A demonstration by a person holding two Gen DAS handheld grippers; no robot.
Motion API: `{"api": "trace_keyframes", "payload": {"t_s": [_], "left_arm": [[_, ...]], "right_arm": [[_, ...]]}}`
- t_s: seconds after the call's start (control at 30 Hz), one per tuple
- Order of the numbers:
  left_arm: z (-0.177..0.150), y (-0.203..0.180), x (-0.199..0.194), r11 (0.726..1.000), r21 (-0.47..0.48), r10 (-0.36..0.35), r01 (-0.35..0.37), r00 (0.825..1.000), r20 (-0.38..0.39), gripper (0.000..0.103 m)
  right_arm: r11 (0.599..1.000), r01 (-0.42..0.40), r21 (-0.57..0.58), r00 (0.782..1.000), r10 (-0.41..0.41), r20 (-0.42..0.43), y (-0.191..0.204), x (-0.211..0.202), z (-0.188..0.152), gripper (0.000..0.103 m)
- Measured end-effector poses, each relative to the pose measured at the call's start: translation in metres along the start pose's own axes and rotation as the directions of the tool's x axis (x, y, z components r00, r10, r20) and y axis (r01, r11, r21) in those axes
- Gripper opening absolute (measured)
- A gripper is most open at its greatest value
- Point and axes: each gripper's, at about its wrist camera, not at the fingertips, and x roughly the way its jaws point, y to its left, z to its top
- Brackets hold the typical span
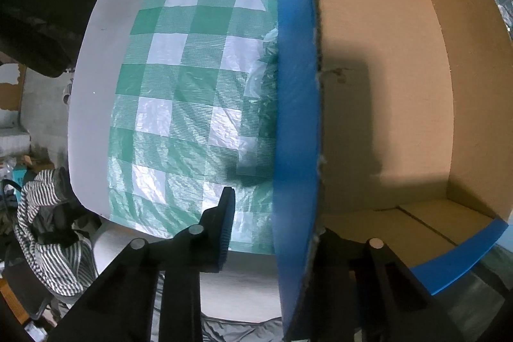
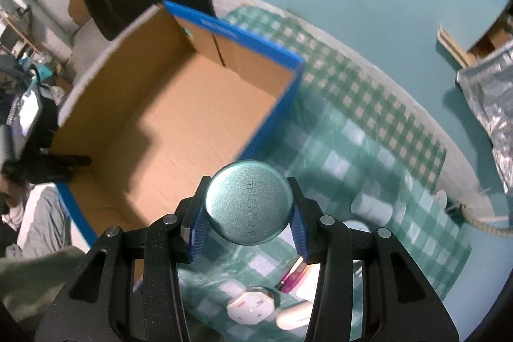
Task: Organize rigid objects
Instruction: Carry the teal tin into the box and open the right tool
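An open cardboard box (image 2: pixel 272 130), blue outside and brown inside, stands empty on the checked cloth. In the left wrist view its blue side wall (image 1: pixel 295 85) runs up between the fingers of my left gripper (image 1: pixel 282 213), which points straight down and is shut on that wall; the right finger is hidden behind the cardboard. The right wrist view shows that gripper as a dark shape (image 2: pixel 61 164) on the box's left wall. My right gripper (image 2: pixel 249 191) is shut on a round teal metal tin (image 2: pixel 249 207), held above the cloth just right of the box, its printed bottom facing the camera.
A green and white checked cloth (image 2: pixel 368 149) covers the table. On it, below the tin, lie a white bottle (image 2: pixel 372 207), a white octagonal container (image 2: pixel 251 306), a pink item (image 2: pixel 293 273) and a white oblong case (image 2: pixel 293 318). A silver foil bag (image 2: pixel 490 92) sits far right. Striped clothing (image 1: pixel 48 213) lies beyond the table edge.
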Motion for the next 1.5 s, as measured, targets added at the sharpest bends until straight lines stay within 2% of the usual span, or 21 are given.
{"api": "trace_keyframes", "payload": {"t_s": [0.13,0.37,0.57,0.77,1.0,1.13,1.37,1.5], "left_arm": [[-0.003,-0.003,-0.001,1.0,-0.001,-0.011,0.011,1.0,-0.002,0.024],[-0.004,-0.005,0.004,1.0,0.0,-0.012,0.012,1.0,-0.008,0.023],[-0.006,-0.003,0.006,1.0,0.0,-0.016,0.016,1.0,-0.008,0.023],[-0.006,-0.003,0.008,1.0,0.006,-0.016,0.016,1.0,-0.019,0.023],[-0.006,-0.008,0.009,1.0,0.027,-0.007,0.008,1.0,-0.019,0.023],[-0.006,-0.014,0.009,0.999,0.044,-0.011,0.012,1.0,-0.019,0.023],[-0.01,-0.017,0.01,0.998,0.062,-0.015,0.016,1.0,-0.021,0.023],[-0.01,-0.015,0.009,0.998,0.063,-0.017,0.018,1.0,-0.02,0.023]], "right_arm": [[0.999,-0.023,-0.03,0.999,0.024,0.035,0.012,-0.01,0.018,0.044],[0.995,-0.063,-0.083,0.998,0.064,0.002,0.035,0.025,0.039,0.044],[0.99,-0.067,-0.128,0.997,0.061,-0.051,0.044,0.053,0.04,0.044],[0.992,-0.046,-0.115,0.994,0.033,-0.108,0.038,0.072,0.04,0.044],[0.993,-0.026,-0.116,0.988,0.008,-0.154,0.037,0.076,0.026,0.044],[0.997,-0.035,-0.064,0.984,0.023,-0.175,0.032,0.071,0.015,0.044],[0.999,-0.05,-0.008,0.99,0.048,-0.132,0.028,0.064,0.011,0.045],[0.998,-0.058,-0.001,0.996,0.058,-0.074,0.026,0.05,0.011,0.056]]}}
